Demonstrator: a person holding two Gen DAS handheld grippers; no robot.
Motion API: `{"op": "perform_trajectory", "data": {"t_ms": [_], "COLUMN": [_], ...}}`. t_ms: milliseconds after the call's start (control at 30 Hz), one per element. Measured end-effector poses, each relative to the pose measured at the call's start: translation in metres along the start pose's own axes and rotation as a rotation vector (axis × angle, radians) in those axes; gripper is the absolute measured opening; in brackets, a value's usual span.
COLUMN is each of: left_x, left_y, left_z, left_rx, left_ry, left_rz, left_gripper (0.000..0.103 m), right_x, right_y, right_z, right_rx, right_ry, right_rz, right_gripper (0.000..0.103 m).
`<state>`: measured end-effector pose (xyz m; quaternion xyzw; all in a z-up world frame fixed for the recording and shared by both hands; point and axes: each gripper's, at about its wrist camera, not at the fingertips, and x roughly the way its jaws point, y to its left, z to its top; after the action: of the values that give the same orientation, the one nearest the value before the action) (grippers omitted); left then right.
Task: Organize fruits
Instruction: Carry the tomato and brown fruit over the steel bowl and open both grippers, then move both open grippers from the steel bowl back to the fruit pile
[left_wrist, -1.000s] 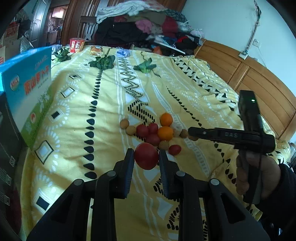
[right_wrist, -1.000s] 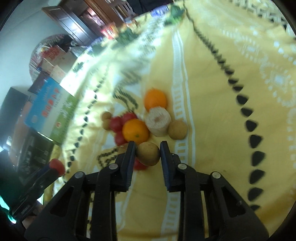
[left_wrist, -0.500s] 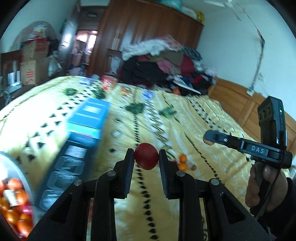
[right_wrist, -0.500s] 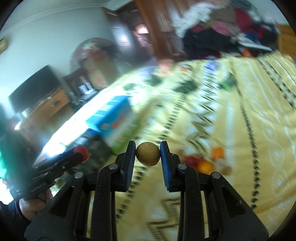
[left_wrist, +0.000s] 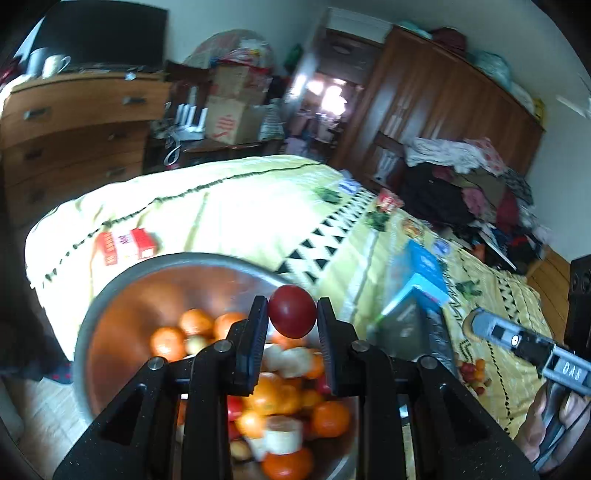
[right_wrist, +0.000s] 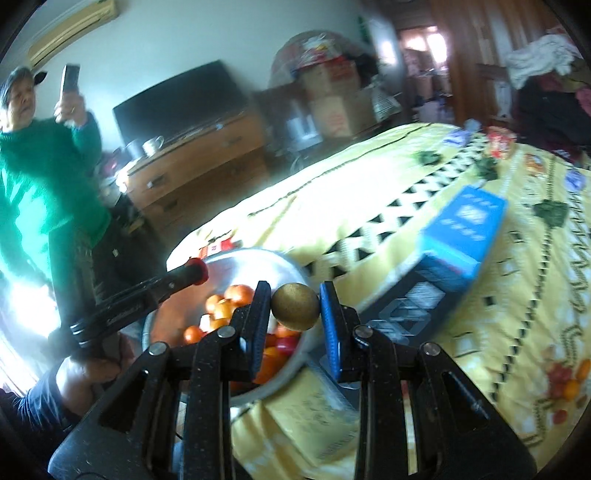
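Fruits in transit to metal bowl (left_wrist: 110, 295), delivery step in hand. Left gripper (left_wrist: 291, 317) clamped on red tomato-like fruit (left_wrist: 291, 311), held between fingertips directly above bowl interior. Right gripper (right_wrist: 295, 308) clamped on brown round fruit (right_wrist: 295, 307), positioned over bowl's rim at about 3 o'clock of bowl. Bowl already loaded with oranges (left_wrist: 168, 343), red fruits and pale banana pieces (left_wrist: 282, 437). Small remaining cluster of fruit (right_wrist: 565, 380) noted on yellow bedspread (right_wrist: 517, 295) at 4 o'clock, well apart. Judged next: part left jaws to drop; shift right gripper further toward 9 o'clock before release, rim strike likely otherwise.
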<state>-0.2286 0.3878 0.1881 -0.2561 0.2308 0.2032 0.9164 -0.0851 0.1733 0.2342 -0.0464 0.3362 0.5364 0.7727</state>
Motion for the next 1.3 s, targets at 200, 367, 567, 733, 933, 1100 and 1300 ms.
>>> {"op": "perform_trajectory", "data": {"t_ms": [200, 367, 567, 733, 933, 1100, 1300], "left_x": [0.002, 0.004, 0.009, 0.012, 0.016, 0.014, 0.006], "left_y": [0.040, 0.048, 0.048, 0.050, 0.049, 0.052, 0.056], "left_z": [-0.013, -0.019, -0.019, -0.020, -0.022, -0.021, -0.017], "left_rx": [-0.047, -0.053, -0.041, -0.037, -0.029, -0.041, -0.064], "left_ry": [0.052, 0.071, 0.098, 0.115, 0.136, 0.127, 0.103], "left_rz": [0.040, 0.030, 0.033, 0.033, 0.038, 0.048, 0.070], "left_gripper": [0.027, 0.027, 0.027, 0.027, 0.027, 0.045, 0.063], "right_x": [0.047, 0.063, 0.076, 0.087, 0.093, 0.098, 0.091], "right_y": [0.036, 0.043, 0.046, 0.052, 0.056, 0.055, 0.060], "right_z": [-0.012, -0.017, -0.014, -0.015, -0.012, -0.008, -0.005], "right_rx": [-0.021, -0.013, 0.004, 0.001, -0.003, 0.006, 0.003], "right_ry": [0.098, 0.131, 0.142, 0.158, 0.167, 0.174, 0.155], "right_rz": [0.034, 0.027, 0.028, 0.038, 0.045, 0.043, 0.047], "right_gripper": [0.028, 0.028, 0.028, 0.028, 0.028, 0.030, 0.044]}}
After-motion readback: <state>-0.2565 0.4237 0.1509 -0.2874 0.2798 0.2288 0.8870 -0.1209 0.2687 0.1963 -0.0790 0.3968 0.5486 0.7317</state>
